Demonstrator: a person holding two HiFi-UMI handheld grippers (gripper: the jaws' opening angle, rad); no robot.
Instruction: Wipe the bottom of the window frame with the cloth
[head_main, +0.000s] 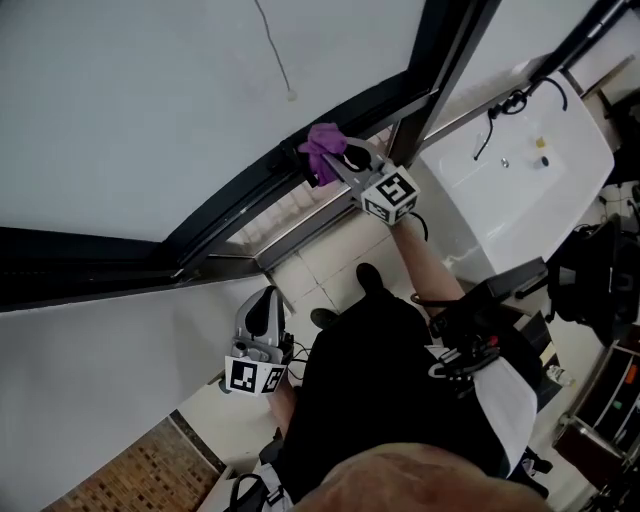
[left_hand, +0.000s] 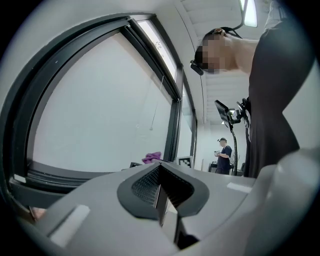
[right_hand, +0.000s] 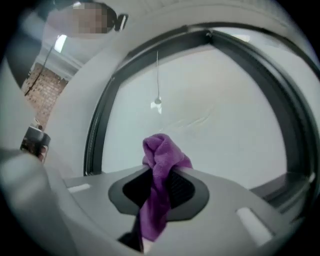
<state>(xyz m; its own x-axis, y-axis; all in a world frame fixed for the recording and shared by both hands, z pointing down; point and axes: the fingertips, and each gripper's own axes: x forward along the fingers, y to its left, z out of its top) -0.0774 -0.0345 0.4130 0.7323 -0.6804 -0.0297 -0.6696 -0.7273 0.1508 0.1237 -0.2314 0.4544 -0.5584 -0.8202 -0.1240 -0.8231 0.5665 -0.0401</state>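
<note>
While we are pinching the crumpled purple cloth (right_hand: 161, 159) in our right gripper (right_hand: 159, 186), the dark metal window frame (head_main: 236, 216) risks snagging it loose; our left gripper (left_hand: 160, 192) is hanging clenched, empty.

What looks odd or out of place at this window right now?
Nothing stands out. The purple cloth is bunched in the right gripper at the window frame's bottom, as wiping needs; the left gripper hangs shut and empty.
</note>
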